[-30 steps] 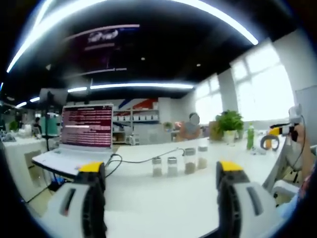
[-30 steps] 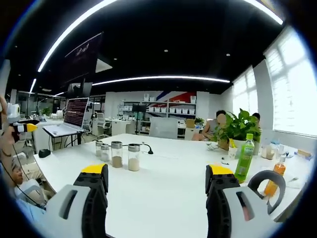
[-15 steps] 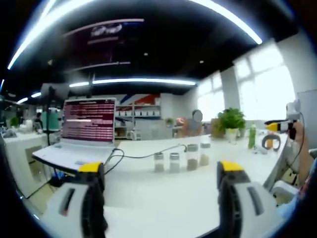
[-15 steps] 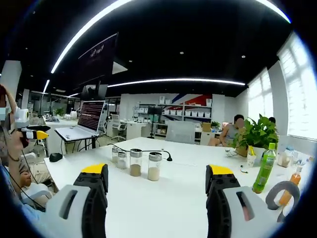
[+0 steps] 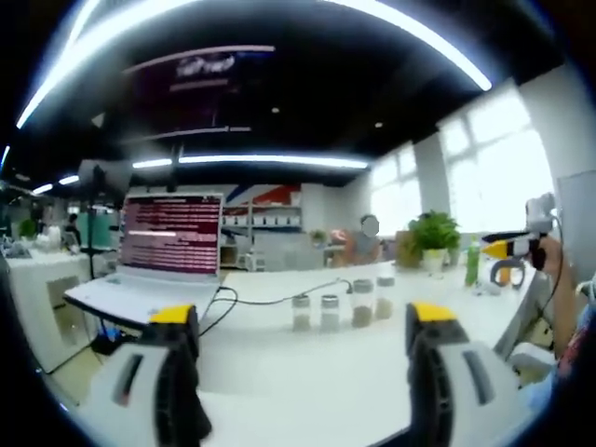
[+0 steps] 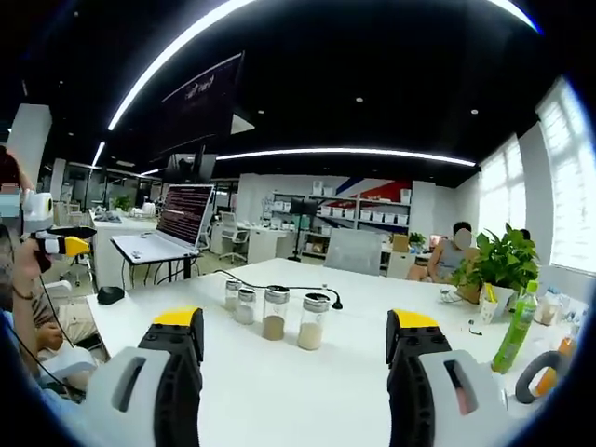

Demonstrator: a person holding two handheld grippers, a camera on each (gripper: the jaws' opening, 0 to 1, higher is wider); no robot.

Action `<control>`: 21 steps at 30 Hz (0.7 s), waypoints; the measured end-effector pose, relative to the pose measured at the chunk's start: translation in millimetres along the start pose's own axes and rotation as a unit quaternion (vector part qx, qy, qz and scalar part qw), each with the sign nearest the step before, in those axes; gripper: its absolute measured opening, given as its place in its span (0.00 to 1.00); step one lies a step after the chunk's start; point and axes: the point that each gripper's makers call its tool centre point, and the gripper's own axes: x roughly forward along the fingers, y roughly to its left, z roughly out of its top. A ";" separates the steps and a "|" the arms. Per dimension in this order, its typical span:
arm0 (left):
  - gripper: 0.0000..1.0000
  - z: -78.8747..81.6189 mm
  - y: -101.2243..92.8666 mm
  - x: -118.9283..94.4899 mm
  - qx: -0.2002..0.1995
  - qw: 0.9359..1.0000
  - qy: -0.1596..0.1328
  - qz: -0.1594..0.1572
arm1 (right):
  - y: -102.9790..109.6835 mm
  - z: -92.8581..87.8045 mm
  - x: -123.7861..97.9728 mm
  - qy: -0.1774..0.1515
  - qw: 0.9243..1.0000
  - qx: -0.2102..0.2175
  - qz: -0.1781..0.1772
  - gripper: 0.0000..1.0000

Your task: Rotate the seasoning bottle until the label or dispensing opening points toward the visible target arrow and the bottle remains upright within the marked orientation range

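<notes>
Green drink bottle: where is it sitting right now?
In the right gripper view the green drink bottle stands upright at the far right of the white table, just right of the potted plant, well away from the four seasoning jars.

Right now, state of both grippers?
Left gripper: open, holding nothing.
Right gripper: open, holding nothing.

Open office under a dark ceiling [image 6: 372, 56] with long light strips [image 6: 345, 152]; bright windows [image 5: 484, 177], shelves [image 6: 358, 216] on far wall, white desks [image 6: 279, 372].
</notes>
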 end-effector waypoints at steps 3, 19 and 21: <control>0.95 2.3 1.5 -1.9 0.020 1.000 -0.002 0.006 | 2.0 2.1 4.3 -0.007 1.000 -0.004 -0.009 0.82; 0.93 -7.2 5.7 -3.2 0.030 0.999 0.022 0.011 | 30.8 -2.4 40.9 -0.028 0.999 0.041 0.012 0.81; 0.93 -8.1 7.5 -3.8 0.032 0.999 0.026 0.015 | 37.5 -9.6 49.1 -0.023 0.999 0.041 0.014 0.81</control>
